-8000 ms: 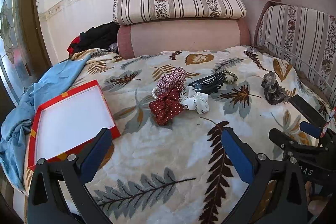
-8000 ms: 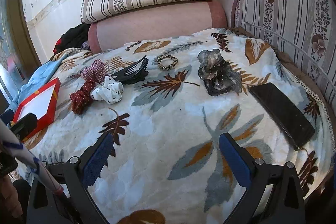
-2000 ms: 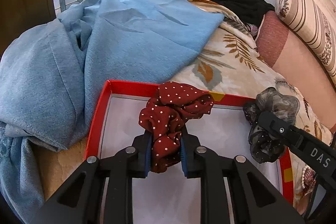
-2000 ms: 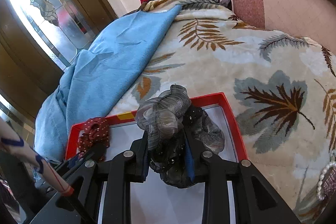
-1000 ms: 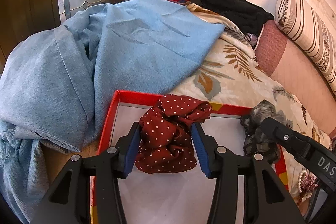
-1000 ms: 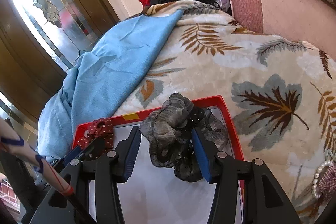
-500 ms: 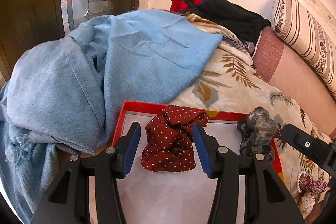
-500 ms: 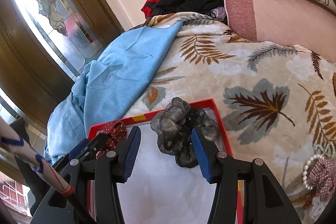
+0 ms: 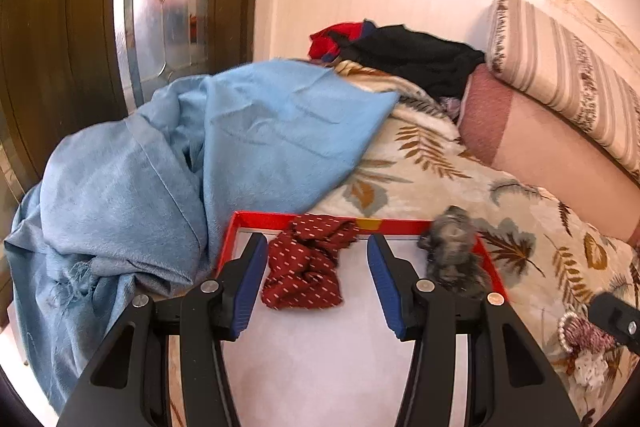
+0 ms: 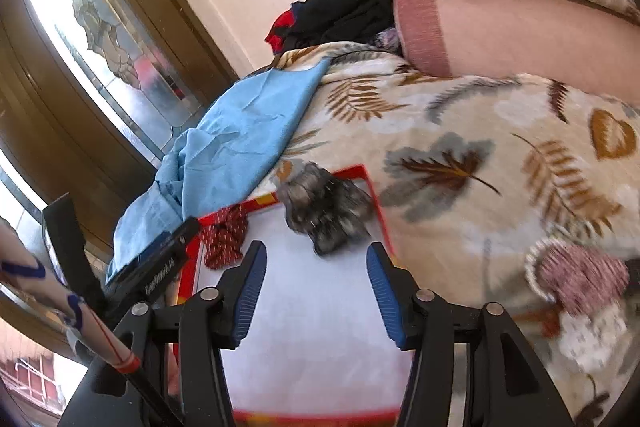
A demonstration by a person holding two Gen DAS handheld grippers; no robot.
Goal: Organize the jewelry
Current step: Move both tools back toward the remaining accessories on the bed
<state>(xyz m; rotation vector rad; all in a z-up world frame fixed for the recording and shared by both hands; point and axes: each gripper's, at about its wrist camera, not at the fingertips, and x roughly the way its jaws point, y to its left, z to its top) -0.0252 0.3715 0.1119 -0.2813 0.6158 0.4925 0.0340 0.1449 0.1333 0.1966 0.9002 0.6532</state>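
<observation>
Both scrunchies now lie loose in red tray [image 9: 256, 215]: dotted red scrunchie [image 9: 306, 263] far-left, grey scrunchie [image 9: 454, 255] far-right corner. Left gripper [image 9: 316, 281] spread and empty, pulled back since a second ago. Right gripper [image 10: 316, 285] still widening, empty, also backed off.

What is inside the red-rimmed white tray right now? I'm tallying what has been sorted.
Two fabric scrunchies lie in the red-rimmed white tray: a dark red polka-dot scrunchie and a grey sheer scrunchie, apart at its far edge. The gripper bodies cover the tray's near part.
</observation>
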